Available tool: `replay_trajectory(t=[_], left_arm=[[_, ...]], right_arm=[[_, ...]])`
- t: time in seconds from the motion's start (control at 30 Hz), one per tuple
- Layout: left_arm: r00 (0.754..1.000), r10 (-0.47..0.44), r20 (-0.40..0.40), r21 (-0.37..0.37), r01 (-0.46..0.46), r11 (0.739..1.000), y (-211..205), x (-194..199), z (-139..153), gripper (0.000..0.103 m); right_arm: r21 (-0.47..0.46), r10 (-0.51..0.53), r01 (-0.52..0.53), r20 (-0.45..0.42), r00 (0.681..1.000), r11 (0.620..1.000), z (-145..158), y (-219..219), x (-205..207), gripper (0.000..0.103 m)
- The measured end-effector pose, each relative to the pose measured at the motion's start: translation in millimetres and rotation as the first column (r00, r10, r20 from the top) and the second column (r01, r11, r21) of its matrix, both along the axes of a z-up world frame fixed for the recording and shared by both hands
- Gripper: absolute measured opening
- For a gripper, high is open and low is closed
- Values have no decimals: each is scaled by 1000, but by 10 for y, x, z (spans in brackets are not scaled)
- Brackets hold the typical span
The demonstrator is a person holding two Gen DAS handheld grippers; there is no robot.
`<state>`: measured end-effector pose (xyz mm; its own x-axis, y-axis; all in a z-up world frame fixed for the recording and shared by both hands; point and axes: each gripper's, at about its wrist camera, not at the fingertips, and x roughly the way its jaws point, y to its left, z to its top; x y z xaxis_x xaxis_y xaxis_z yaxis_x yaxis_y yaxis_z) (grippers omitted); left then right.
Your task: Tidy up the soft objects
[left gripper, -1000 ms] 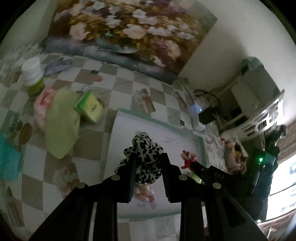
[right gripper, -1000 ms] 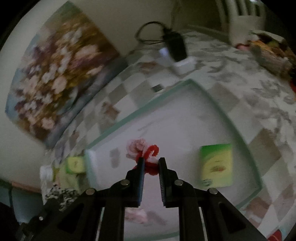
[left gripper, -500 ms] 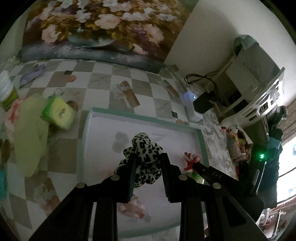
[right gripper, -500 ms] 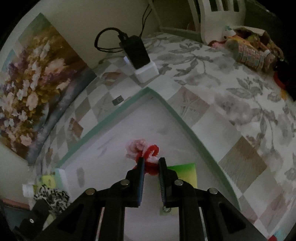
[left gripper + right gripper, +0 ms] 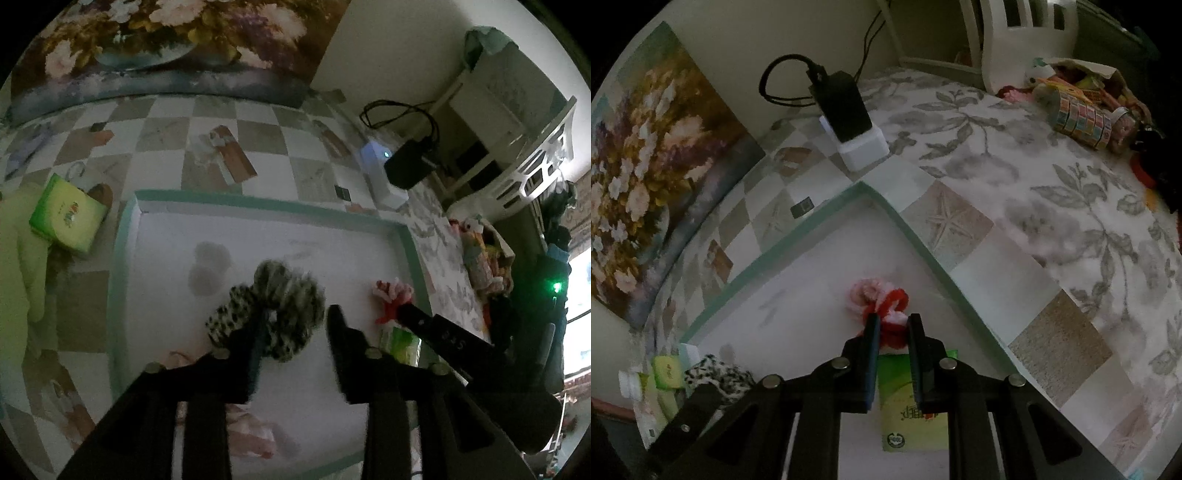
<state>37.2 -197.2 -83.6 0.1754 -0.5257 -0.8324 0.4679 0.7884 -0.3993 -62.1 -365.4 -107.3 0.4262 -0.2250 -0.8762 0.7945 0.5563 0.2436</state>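
Note:
Over the white tray with a teal rim (image 5: 258, 201), my left gripper (image 5: 293, 326) is opening its jaws. A black-and-white leopard scrunchie (image 5: 280, 295) hangs blurred between them, draped against the left finger and clear of the right pad. My right gripper (image 5: 891, 325) is shut on a red and pink scrunchie (image 5: 882, 306), low over the tray's far right corner (image 5: 864, 186). In the left wrist view the same gripper (image 5: 402, 310) and the red scrunchie (image 5: 391, 291) appear at the right.
A green tissue pack (image 5: 912, 417) and a pink soft item (image 5: 251, 435) lie in the tray. Left of the tray are another green pack (image 5: 68, 218) and a pale green cloth (image 5: 22, 266). A white box with a black device (image 5: 860, 147) stands beyond the corner.
My left gripper has come down over the tray and its jaws have widened, so the leopard scrunchie is no longer pinched. My right gripper sank toward the tray corner, still gripping the red scrunchie.

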Motion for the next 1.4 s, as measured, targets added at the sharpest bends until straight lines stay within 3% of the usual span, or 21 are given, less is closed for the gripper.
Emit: replay_trajectory(t=[0.23,0.37,0.4,0.47,0.53,0.67,0.8,0.87,0.93,0.97,1.4], left_arm=[[1000,-4,-16,-7,4,1000,16,-7,92,53],[1000,27,1,22,-27,999,92,24,174,64],[999,42,9,37,-42,998,121,35,196,65],[996,79,29,67,-80,995,178,62,230,78],[992,115,61,104,-120,987,245,80,268,81],[983,158,89,169,-171,971,371,115,288,84],[975,200,97,202,-216,955,520,139,279,93],[970,222,100,202,-238,950,582,156,271,94],[966,241,100,203,-256,945,637,178,264,97],[963,250,101,205,-266,942,665,191,262,103],[917,381,117,175,-397,901,1074,340,341,103]], right_arm=[[-28,27,-28,-27,999,999,43,79,43,19],[-35,44,-45,-30,999,998,80,118,62,29],[-36,48,-49,-32,998,998,88,132,67,33],[-41,56,-57,-41,998,998,107,168,83,43],[-51,71,-73,-51,996,996,128,216,103,56],[-72,111,-117,-76,991,991,156,333,170,62],[-97,160,-169,-98,982,981,187,473,253,75],[-113,171,-182,-102,980,977,198,511,280,84],[-134,179,-192,-105,978,972,220,552,293,103],[-143,178,-192,-105,978,971,233,563,291,103],[-124,166,-181,-124,978,976,186,555,270,103]])
